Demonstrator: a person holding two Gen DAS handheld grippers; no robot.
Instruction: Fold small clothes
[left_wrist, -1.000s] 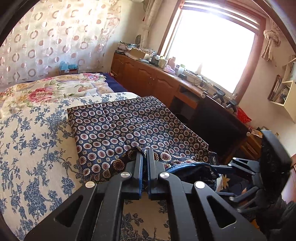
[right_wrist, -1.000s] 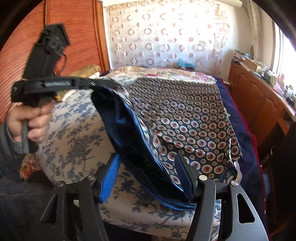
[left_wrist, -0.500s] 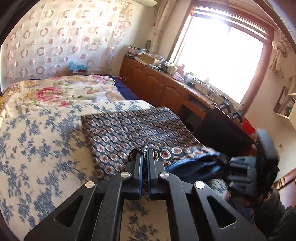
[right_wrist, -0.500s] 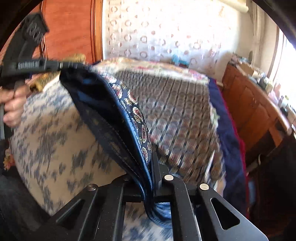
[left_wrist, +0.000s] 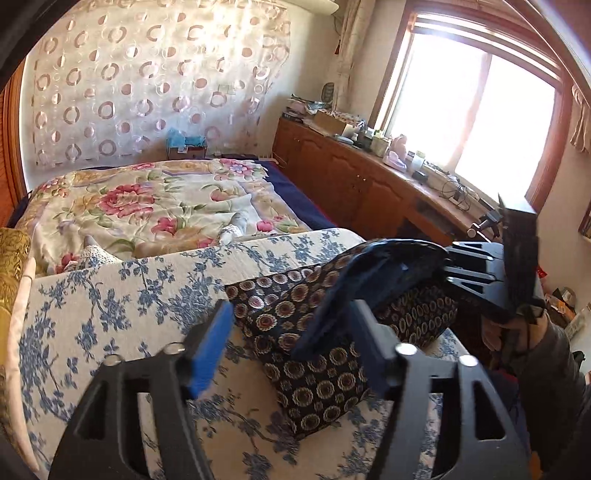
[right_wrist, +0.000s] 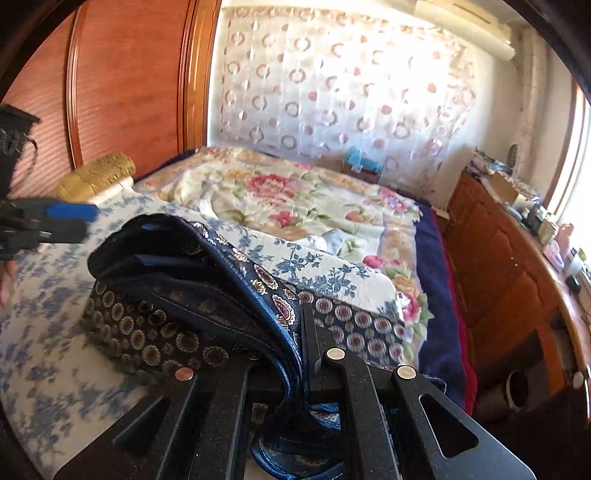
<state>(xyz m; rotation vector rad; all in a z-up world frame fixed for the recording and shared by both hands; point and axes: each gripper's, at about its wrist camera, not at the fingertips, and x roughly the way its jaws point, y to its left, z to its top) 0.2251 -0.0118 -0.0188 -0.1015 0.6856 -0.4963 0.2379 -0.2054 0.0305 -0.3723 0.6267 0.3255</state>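
Observation:
A navy garment (left_wrist: 321, 384) printed with round medallions lies doubled over on the blue-flowered bedspread (left_wrist: 110, 314). My left gripper (left_wrist: 291, 343) is opening, its blue pads apart. A raised blue-lined fold of the garment runs between its fingers, and neither pad presses on it. My right gripper (left_wrist: 445, 264), on the right, is shut on the top edge of that fold and holds it lifted above the lower layer. In the right wrist view the garment (right_wrist: 147, 332) bunches into my right gripper (right_wrist: 304, 332), with my left gripper (right_wrist: 79, 220) apart at the far left.
A rose-patterned quilt (left_wrist: 147, 206) covers the far half of the bed. A gold cushion (right_wrist: 99, 173) lies by the wooden headboard (right_wrist: 129, 74). Along the bed's right side runs a wooden cabinet (left_wrist: 351, 184) crowded with small items under a bright window (left_wrist: 480, 110).
The left gripper went from shut on the garment to open and let it go. The right gripper shut on the garment's edge and carried it across, doubling the cloth over.

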